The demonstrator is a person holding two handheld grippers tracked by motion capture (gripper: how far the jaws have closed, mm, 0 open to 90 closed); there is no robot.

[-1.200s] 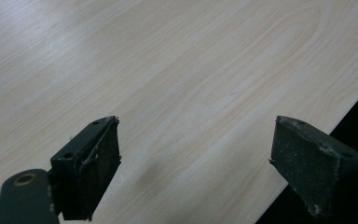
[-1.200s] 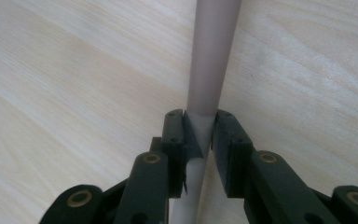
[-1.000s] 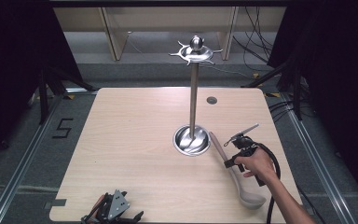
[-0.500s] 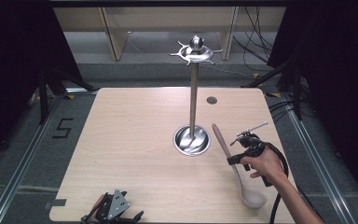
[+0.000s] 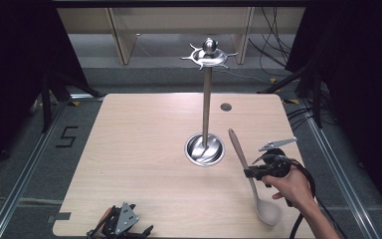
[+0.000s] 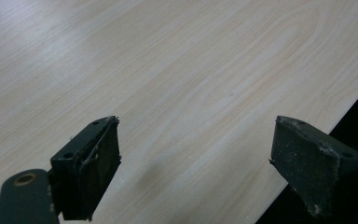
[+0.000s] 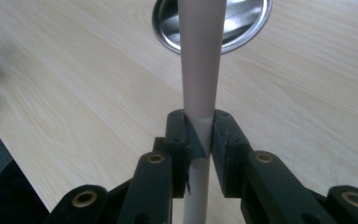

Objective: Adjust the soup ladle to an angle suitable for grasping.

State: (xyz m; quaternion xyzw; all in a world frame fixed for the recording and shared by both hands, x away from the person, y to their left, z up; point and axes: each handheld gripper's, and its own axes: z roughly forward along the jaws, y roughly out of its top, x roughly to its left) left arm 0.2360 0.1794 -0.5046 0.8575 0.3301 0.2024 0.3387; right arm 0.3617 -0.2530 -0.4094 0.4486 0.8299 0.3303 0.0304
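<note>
1. Wooden spoon is the star here, lying at a slant just to the right of the steel stand, its handle tip pointing up toward the stand's round base and its bowl at the near end, away from the base.
2. The right claw is clamped on the handle about midway; the right gripper view confirms it, both black jaws pressed flat against the pale shaft, with the stand's shiny base dish straight ahead.
3. The person's right hand holds that gripper right of the base, cable trailing off toward the near edge.
4. Whether the spoon's bowl is touching the surface or lifted clear, I cannot tell from up here.
5. The left claw sits parked far to the near-left of the stand, at the surface's front edge; its own view shows the jaws spread wide with nothing between them, just bare wood grain.
6. Progress call: the grasp looks secured, so the pick-up stage is done or nearly so. The hooked crown at the top of the stand is bare, nothing hanging.
7. What's left, by my reading: raise the spoon, bring it up to that crown and hang it.
</note>
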